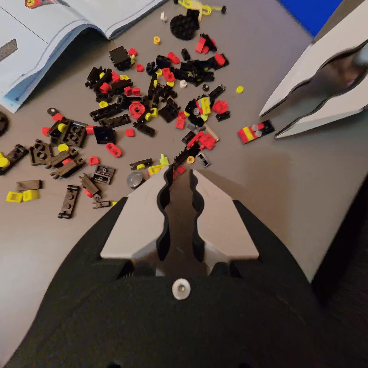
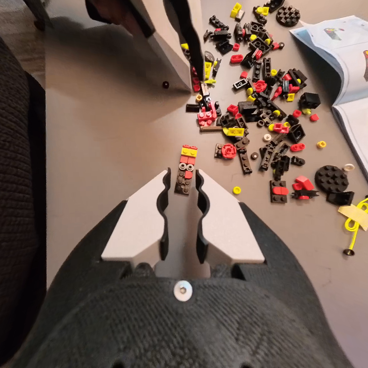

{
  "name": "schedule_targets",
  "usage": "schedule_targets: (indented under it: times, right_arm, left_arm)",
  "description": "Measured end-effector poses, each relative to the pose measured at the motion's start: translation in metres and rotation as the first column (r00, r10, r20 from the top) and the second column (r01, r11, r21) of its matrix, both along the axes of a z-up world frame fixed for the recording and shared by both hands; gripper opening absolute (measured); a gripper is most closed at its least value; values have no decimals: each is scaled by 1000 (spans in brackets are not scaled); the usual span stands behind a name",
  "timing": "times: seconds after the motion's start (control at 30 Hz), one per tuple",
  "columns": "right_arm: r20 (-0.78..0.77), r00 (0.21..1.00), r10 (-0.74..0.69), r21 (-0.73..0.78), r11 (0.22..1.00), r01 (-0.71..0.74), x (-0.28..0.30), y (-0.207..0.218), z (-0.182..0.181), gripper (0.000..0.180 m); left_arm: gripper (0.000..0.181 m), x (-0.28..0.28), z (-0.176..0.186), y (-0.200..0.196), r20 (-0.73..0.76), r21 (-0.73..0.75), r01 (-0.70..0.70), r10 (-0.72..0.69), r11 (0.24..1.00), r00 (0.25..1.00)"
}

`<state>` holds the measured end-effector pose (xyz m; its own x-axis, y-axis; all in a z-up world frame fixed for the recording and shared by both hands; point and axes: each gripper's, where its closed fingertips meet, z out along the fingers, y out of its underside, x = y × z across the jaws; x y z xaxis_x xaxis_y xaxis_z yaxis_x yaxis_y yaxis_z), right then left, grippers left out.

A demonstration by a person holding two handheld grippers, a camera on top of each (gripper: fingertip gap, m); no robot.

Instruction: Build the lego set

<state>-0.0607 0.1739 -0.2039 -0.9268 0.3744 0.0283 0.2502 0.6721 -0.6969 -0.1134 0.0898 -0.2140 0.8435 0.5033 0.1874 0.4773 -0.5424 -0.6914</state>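
A small built assembly (image 2: pixel 186 171), a black plate strip carrying red, yellow and grey pieces, lies flat on the grey table. My right gripper (image 2: pixel 183 171) is open, with one fingertip on each side of the strip's middle and a gap showing on both sides. It also shows in the left wrist view (image 1: pixel 267 126), tips next to the assembly (image 1: pixel 255 132). My left gripper (image 1: pixel 180 171) is open and low at the near edge of the loose pile (image 1: pixel 151 103) of black, red and yellow pieces. Small red pieces (image 1: pixel 181 169) lie between its tips. In the right wrist view the left gripper (image 2: pixel 196 83) is at the pile's left edge.
An open instruction booklet (image 1: pixel 49 39) lies beyond the pile, also in the right wrist view (image 2: pixel 348 59). A black round plate (image 2: pixel 331 179) and a yellow string with tape (image 2: pixel 356 217) lie to the right. The table edge and dark fabric (image 2: pixel 16 159) are at the left.
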Motion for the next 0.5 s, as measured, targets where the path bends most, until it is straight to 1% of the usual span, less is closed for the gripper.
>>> schedule_targets:
  times: [0.03, 0.1, 0.17, 0.4, 0.5]
  right_arm:
    - [5, 1000, -3, -7, 1000, 3, 0, 0, 0, 23]
    - [13, 1000, -8, -21, 1000, 8, 0, 0, 1, 23]
    - [13, 1000, -8, -28, 1000, 9, -1, 0, 2, 23]
    - [-2, 1000, -11, -14, 1000, 11, -2, 0, 1, 23]
    - [-17, 1000, -19, -20, 1000, 19, -4, 1, 3, 23]
  left_arm:
    - [11, -1, -3, -1, -31, -34, 4, -5, 999, 1000]
    - [9, -2, -3, 1, -74, -54, 10, -14, 998, 997]
    - [8, -3, -3, 2, -83, -57, 8, -13, 998, 996]
    - [5, 3, -3, 5, -42, -31, 31, -32, 999, 999]
    - [4, 4, 5, 8, -27, 24, 25, -24, 999, 999]
